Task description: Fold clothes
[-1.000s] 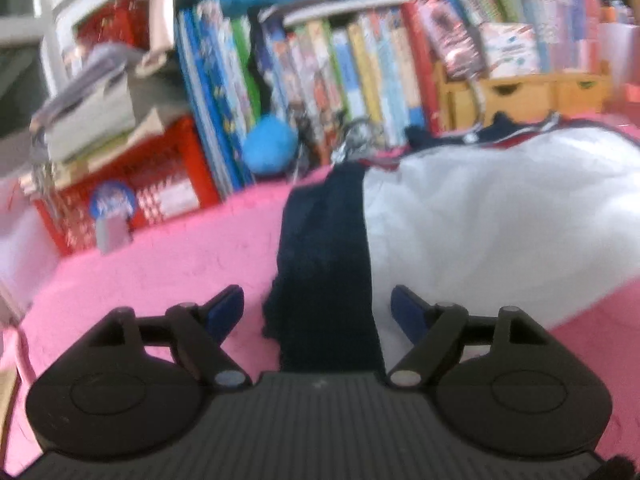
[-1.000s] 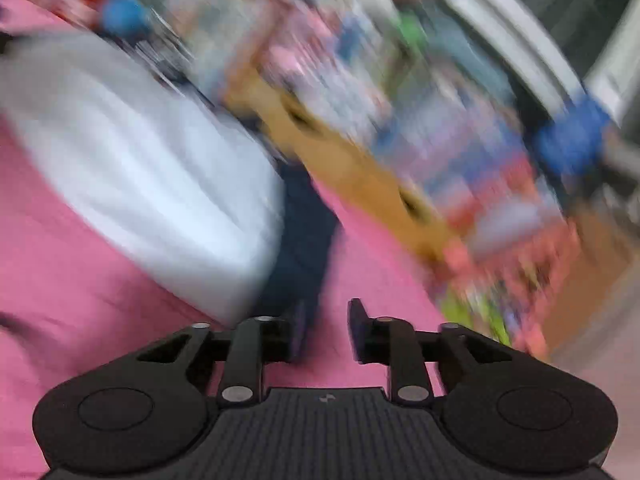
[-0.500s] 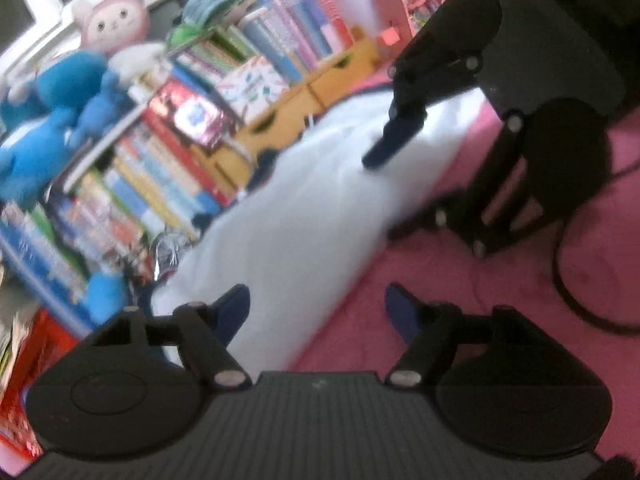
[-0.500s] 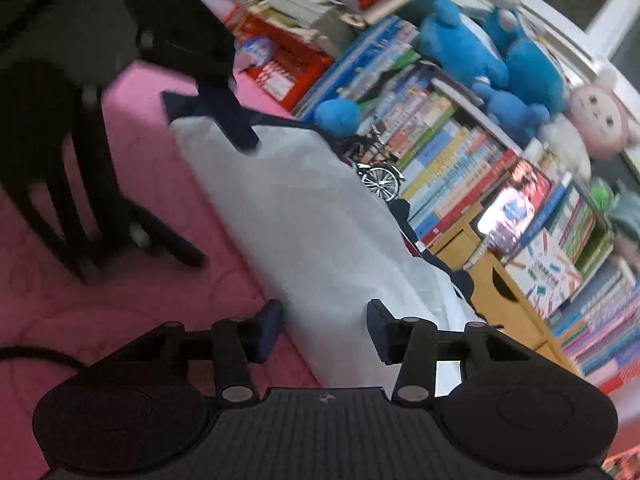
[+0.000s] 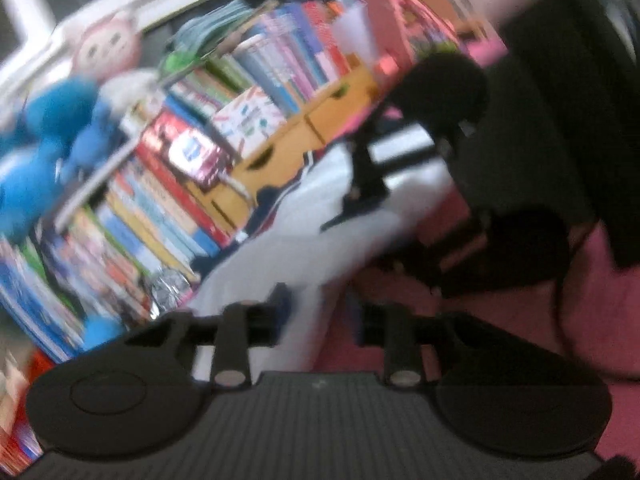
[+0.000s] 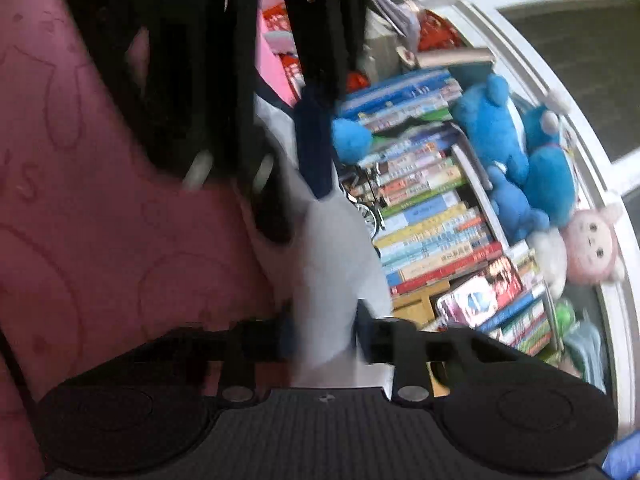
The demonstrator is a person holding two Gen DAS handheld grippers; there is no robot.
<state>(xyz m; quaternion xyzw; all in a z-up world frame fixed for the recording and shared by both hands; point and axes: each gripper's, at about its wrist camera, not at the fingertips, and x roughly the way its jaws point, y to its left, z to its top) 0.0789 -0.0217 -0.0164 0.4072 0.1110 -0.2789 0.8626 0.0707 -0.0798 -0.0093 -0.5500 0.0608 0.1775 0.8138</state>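
Closing: left gripper (image 5: 316, 316) and right gripper (image 6: 320, 332), each with white cloth (image 5: 320, 240) between jaws; grip unclear through blur.

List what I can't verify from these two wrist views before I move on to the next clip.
- Left wrist view: motion blur hides whether the left gripper pads press the white garment between its closing jaws.
- Right wrist view: the right gripper is closing around the same cloth; blur hides contact.
- Both views: the opposite gripper covers the garment's middle, so its fold lines are unseen.
- Book titles on the shelf: too small.
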